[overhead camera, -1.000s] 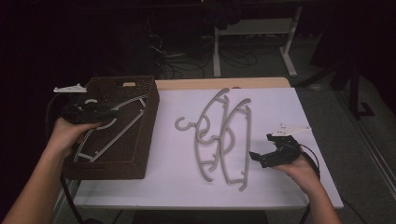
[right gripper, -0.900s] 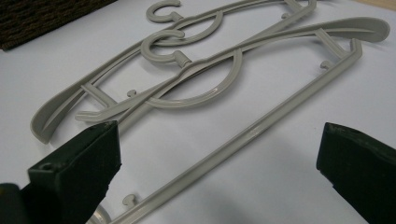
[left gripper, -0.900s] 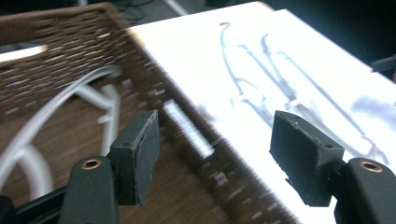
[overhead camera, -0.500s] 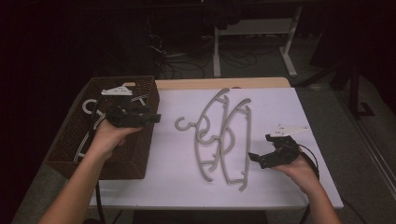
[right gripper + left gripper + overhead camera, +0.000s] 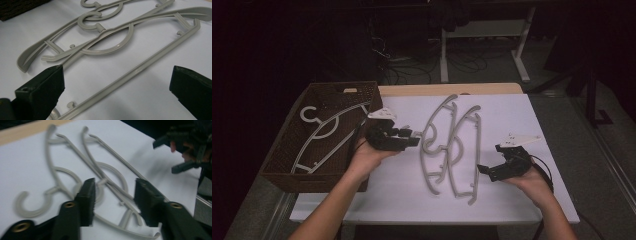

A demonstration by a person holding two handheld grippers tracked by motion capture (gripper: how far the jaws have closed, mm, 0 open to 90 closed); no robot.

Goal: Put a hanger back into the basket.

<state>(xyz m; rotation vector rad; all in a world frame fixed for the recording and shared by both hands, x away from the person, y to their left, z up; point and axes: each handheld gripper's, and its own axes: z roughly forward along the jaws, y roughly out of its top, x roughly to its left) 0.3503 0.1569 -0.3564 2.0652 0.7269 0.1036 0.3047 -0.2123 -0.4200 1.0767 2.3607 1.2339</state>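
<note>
Two grey plastic hangers (image 5: 475, 150) lie overlapping in the middle of the white table (image 5: 522, 115). A third grey hanger (image 5: 323, 131) lies inside the brown wicker basket (image 5: 312, 179) at the left. My left gripper (image 5: 414, 138) is held just left of the pair, open and empty; in its own view the left gripper (image 5: 115, 195) points at the hangers (image 5: 51, 167). My right gripper (image 5: 486, 172) rests at the pair's right side, open wide. The right gripper (image 5: 117, 80) frames the near hanger's straight bar (image 5: 140, 70) without touching it.
The basket stands against the table's left edge. A wooden strip (image 5: 447, 89) runs along the table's far edge. Beyond it are dark floor, cables and white desk legs (image 5: 444, 55). The other hand's gripper (image 5: 185, 147) shows in the left gripper view.
My left gripper has moved right, from over the basket to beside the two hangers on the table, leaving one hanger in the basket. The right gripper has stayed put.
</note>
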